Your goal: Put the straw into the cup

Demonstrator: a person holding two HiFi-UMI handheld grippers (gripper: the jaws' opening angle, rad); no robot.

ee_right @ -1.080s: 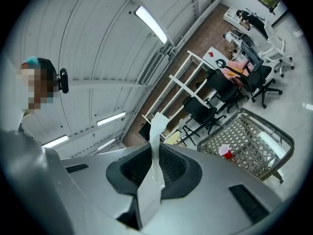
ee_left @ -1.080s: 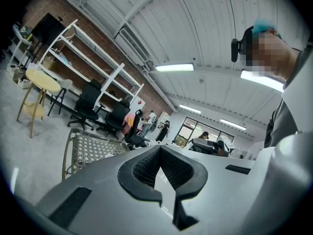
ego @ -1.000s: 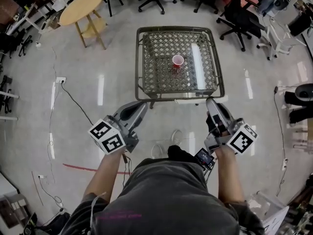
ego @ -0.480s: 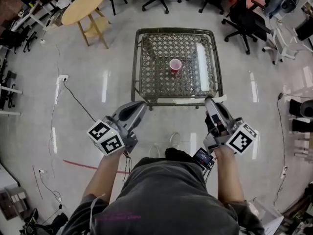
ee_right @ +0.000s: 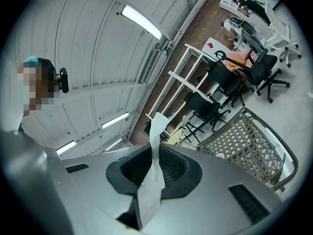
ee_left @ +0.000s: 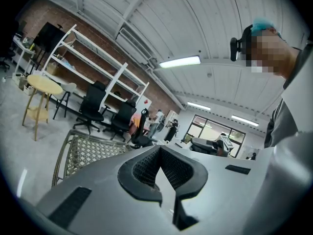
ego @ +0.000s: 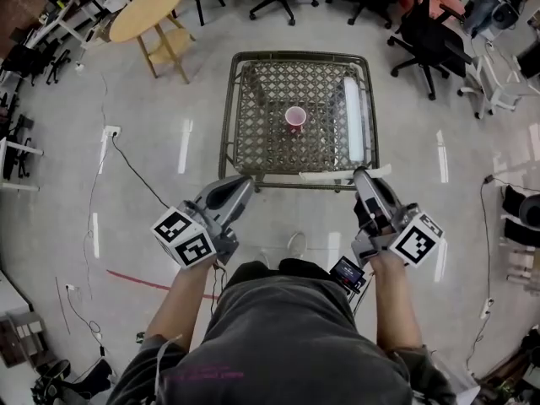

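My right gripper (ego: pixel 362 176) is clamped on the straw (ee_right: pixel 155 131). It is a white paper-wrapped strip pinched between the ribbed pads, and its top end sticks up past the jaws. My left gripper (ego: pixel 244 180) has its jaws together with nothing between them.

Both grippers hang side by side in front of me, above the shiny floor (ego: pixel 152 167). Their tips are near the close edge of the table (ego: pixel 226 116), the left at its left corner and the right at its right corner.

The cup (ego: pixel 295 118) is red and stands upright with its mouth open. It sits around the middle of the woven tabletop, well apart from the straw and both grippers. Office chairs (ego: pixel 426 32) and a round wooden table (ego: pixel 148 11) stand beyond.
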